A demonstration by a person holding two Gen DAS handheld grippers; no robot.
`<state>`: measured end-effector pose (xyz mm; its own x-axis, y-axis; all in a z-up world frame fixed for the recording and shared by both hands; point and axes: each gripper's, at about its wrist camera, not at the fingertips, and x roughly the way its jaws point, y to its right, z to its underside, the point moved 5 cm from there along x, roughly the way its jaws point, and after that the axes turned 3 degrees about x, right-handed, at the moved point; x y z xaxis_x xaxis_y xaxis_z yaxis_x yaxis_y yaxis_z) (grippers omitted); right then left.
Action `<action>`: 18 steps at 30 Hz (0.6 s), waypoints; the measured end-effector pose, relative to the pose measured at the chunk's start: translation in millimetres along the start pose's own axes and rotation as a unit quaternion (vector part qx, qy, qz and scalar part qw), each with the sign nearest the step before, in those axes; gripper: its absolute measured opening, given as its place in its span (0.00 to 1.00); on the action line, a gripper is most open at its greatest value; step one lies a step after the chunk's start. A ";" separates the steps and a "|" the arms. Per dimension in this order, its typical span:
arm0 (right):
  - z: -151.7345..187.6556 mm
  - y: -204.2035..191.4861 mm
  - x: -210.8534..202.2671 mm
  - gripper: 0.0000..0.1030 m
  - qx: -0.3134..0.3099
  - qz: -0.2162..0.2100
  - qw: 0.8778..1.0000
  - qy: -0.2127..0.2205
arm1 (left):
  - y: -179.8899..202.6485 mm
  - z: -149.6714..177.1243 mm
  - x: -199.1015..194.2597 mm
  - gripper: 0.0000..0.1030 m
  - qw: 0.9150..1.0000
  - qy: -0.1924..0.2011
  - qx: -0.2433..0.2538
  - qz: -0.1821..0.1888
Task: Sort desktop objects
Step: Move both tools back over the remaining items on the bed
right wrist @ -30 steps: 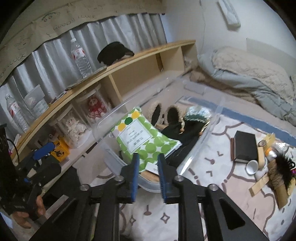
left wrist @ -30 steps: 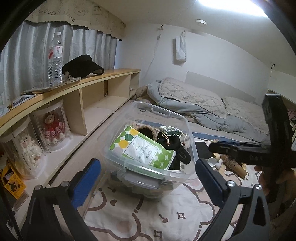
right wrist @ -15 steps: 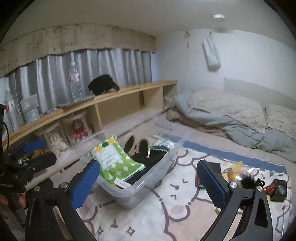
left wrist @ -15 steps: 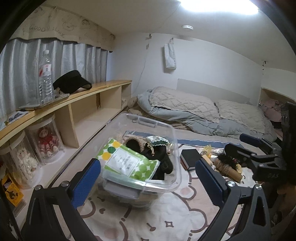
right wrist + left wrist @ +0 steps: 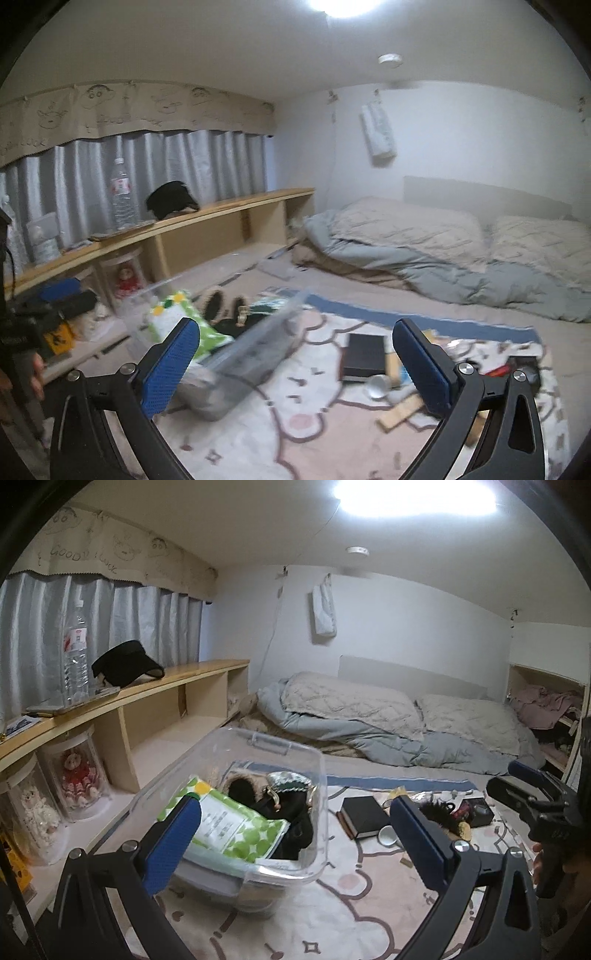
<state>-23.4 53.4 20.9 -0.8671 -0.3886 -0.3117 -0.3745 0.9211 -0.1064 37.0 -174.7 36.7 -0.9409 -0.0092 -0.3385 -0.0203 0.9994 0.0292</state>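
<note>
A clear plastic bin point(image 5: 295, 755) point(image 5: 255, 345) stands on the patterned mat, holding a green-dotted white packet point(image 5: 236, 821), a black furry item point(image 5: 242, 788) and a green pouch point(image 5: 290, 781). Right of it lie a black book point(image 5: 364, 814) point(image 5: 364, 354), a small white cup point(image 5: 387, 836) and a pile of small items point(image 5: 448, 810). My left gripper point(image 5: 295, 845) hangs open in front of the bin, nothing between its fingers. My right gripper point(image 5: 295, 363) is open and empty, above the mat between bin and book; it also shows at the right edge of the left wrist view point(image 5: 532, 794).
A long wooden shelf point(image 5: 140, 690) runs along the left wall with a water bottle point(image 5: 75, 657), a black cap point(image 5: 123, 662) and doll jars point(image 5: 79, 771) beneath. A bed with grey and beige quilts point(image 5: 369, 716) fills the back. Wood pieces point(image 5: 400, 408) lie on the mat.
My right gripper opened from nearly shut to wide and swung right, away from the bin toward the book. My left gripper pulled back and turned right, so the bin sits further left.
</note>
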 end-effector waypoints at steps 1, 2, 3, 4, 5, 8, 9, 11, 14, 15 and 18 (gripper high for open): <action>2.7 6.6 -2.8 1.00 0.003 0.008 1.000 0.004 | 2.5 0.1 0.7 1.00 1.000 0.003 0.000 0.003; 5.4 12.6 -5.7 1.00 0.005 0.012 1.000 0.007 | 5.1 0.3 1.9 1.00 1.000 0.005 0.001 0.005; 7.3 17.7 -7.9 1.00 0.008 0.016 1.000 0.010 | 7.3 0.4 3.4 1.00 1.000 0.006 0.002 0.007; 9.5 23.6 -10.6 1.00 0.011 0.022 1.000 0.014 | 10.0 0.5 5.1 1.00 1.000 0.008 0.002 0.008; 11.2 28.7 -12.8 1.00 0.013 0.027 0.999 0.018 | 12.5 0.4 6.0 1.00 1.000 0.010 0.002 0.010; 16.2 41.6 -18.8 1.00 0.018 0.045 0.998 0.028 | 20.3 -0.1 8.8 1.00 1.000 0.019 0.002 0.018; 17.9 45.9 -20.8 1.00 0.019 0.051 0.998 0.031 | 23.2 -0.5 9.8 1.00 1.000 0.022 0.000 0.022; 20.7 53.0 -24.1 1.00 0.018 0.063 0.997 0.035 | 29.3 -1.4 11.3 1.00 0.999 0.027 -0.001 0.029; 24.2 61.5 -27.9 1.00 0.011 0.075 0.996 0.041 | 41.8 -3.0 15.1 1.00 0.999 0.035 0.002 0.039; 24.4 64.6 -28.5 1.00 0.009 0.080 0.996 0.043 | 45.5 -3.2 16.8 1.00 0.998 0.037 0.004 0.041; 23.7 72.7 -28.2 1.00 0.008 0.091 0.995 0.051 | 60.2 -4.7 24.5 1.00 0.998 0.042 0.008 0.053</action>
<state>-18.4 131.9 -0.5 -0.9489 -0.2158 -0.2303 -0.2046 0.9762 -0.0720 11.1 -114.9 34.6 -0.9623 0.0936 -0.2552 0.0851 0.9954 0.0443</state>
